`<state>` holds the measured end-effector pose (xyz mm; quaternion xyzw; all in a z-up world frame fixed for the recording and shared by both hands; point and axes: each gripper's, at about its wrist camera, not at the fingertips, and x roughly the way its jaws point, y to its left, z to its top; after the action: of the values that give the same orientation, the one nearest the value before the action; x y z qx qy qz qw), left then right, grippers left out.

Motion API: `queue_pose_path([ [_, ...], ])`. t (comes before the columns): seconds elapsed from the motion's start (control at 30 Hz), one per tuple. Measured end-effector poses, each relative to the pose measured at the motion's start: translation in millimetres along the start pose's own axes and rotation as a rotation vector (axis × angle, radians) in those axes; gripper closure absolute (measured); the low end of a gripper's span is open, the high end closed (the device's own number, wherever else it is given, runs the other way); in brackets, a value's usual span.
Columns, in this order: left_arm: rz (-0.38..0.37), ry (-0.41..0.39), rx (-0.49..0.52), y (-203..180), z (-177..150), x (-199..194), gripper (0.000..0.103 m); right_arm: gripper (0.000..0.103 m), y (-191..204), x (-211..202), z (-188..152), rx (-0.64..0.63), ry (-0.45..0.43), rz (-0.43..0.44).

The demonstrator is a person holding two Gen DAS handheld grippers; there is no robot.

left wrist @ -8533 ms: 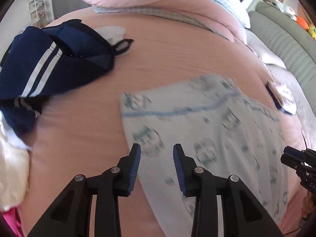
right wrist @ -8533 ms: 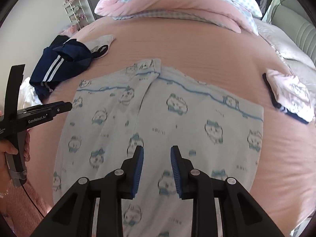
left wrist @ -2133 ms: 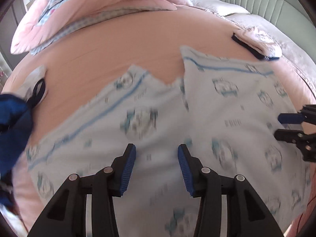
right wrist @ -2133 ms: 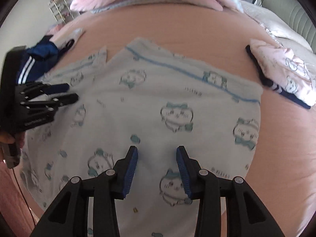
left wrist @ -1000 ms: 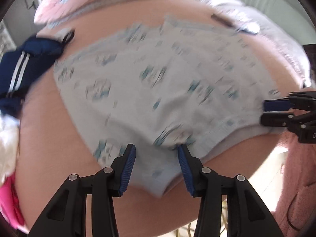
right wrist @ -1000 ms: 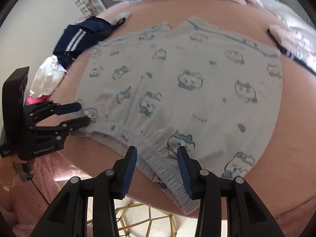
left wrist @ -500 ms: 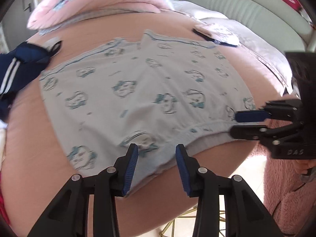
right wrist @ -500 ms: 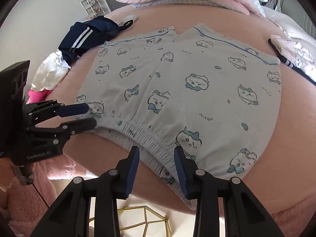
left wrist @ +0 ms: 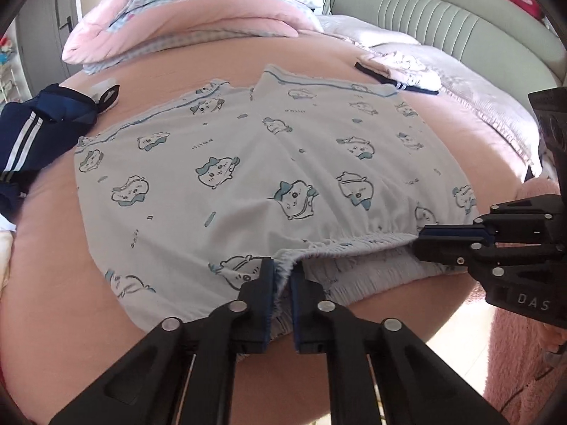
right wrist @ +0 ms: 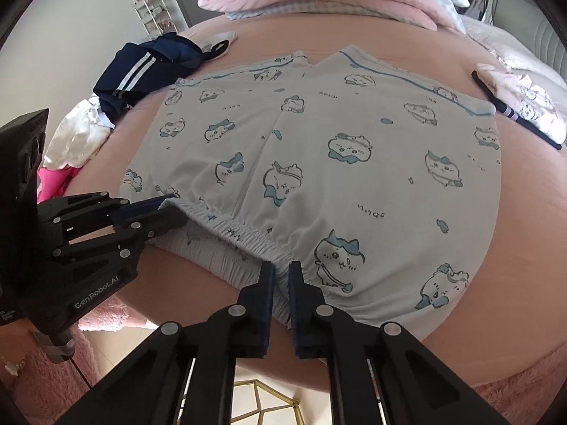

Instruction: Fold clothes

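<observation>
Light blue shorts with a cartoon animal print lie spread flat on the pink bed, their elastic waistband at the near edge. My left gripper is closing tight on that waistband, with fabric bunched between its blue pads. In the right wrist view, my right gripper is closing on the same waistband of the shorts, further right. Each gripper shows in the other's view: the right gripper and the left gripper both pinch the gathered hem.
A navy garment with white stripes lies at the far left, with white and pink clothes beside it. A folded pink garment sits at the far right. A pink duvet is heaped at the back. The bed's edge and the floor are right below.
Both grippers went from open over the waistband to shut on it. The left one shifted slightly along the near edge of the shorts.
</observation>
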<state>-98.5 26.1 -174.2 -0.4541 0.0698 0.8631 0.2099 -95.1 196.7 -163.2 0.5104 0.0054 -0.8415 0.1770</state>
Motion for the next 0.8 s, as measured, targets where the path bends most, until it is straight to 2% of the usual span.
queue_pose_path([
  [0.2, -0.007, 0.016, -0.026, 11, -13, -10, 0.1, 0.102, 8, -7, -11, -0.01, 0.001, 0.027],
  [0.37, -0.044, 0.029, -0.056, 20, -21, -8, 0.1, 0.102, 1, -1, -22, 0.026, 0.036, 0.017],
  [0.43, -0.049, 0.015, -0.079, 23, -20, -6, 0.099, 0.102, 3, -6, -19, 0.018, 0.014, -0.012],
  [0.53, -0.034, 0.007, -0.072, 19, -19, -3, 0.099, 0.1, 9, -13, -15, -0.013, -0.034, -0.038],
  [0.67, -0.019, 0.002, -0.055, 16, -16, 2, 0.099, 0.088, 13, 2, -12, -0.05, 0.021, -0.078],
  [0.8, -0.013, 0.01, -0.044, 16, -13, 3, 0.099, 0.088, 15, -10, -17, -0.063, 0.0, -0.114],
])
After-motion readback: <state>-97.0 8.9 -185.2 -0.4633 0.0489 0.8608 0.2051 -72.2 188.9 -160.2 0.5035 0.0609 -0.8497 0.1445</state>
